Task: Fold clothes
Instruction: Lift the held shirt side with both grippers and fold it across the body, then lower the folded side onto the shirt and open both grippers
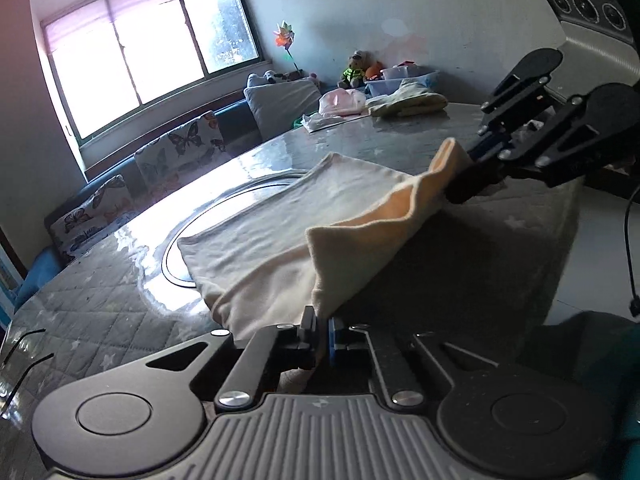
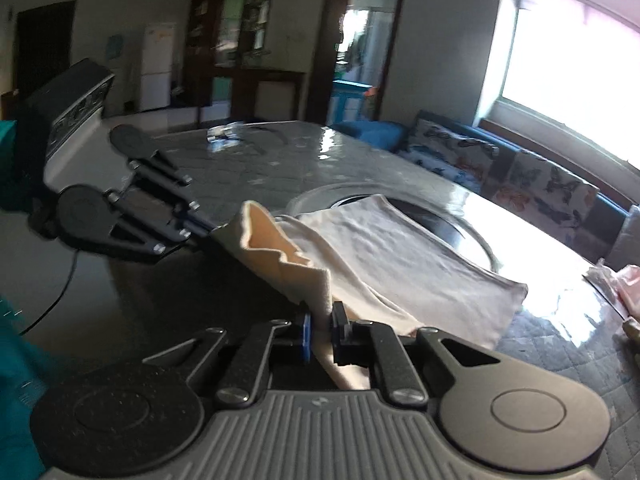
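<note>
Left tongs [image 1: 323, 336] pinch one near corner of a cream cloth [image 1: 280, 232], and the right tongs [image 2: 320, 334] pinch the other, both pressed together on the fabric. Between them the near edge is lifted off the tabletop [image 1: 120, 304] and sags in soft folds. Beyond, the rest of the cloth lies flat, partly over a round inset ring [image 1: 224, 204]. Farther back sit more clothes [image 1: 408, 105], a plastic tub [image 1: 404, 79] and a teddy bear [image 1: 354, 69].

Bare quilted tabletop [image 1: 100, 300] left of the cream garment [image 1: 280, 216] — folded clothes [image 1: 408, 104], storage bin [image 1: 404, 78] crowding far edge
</note>
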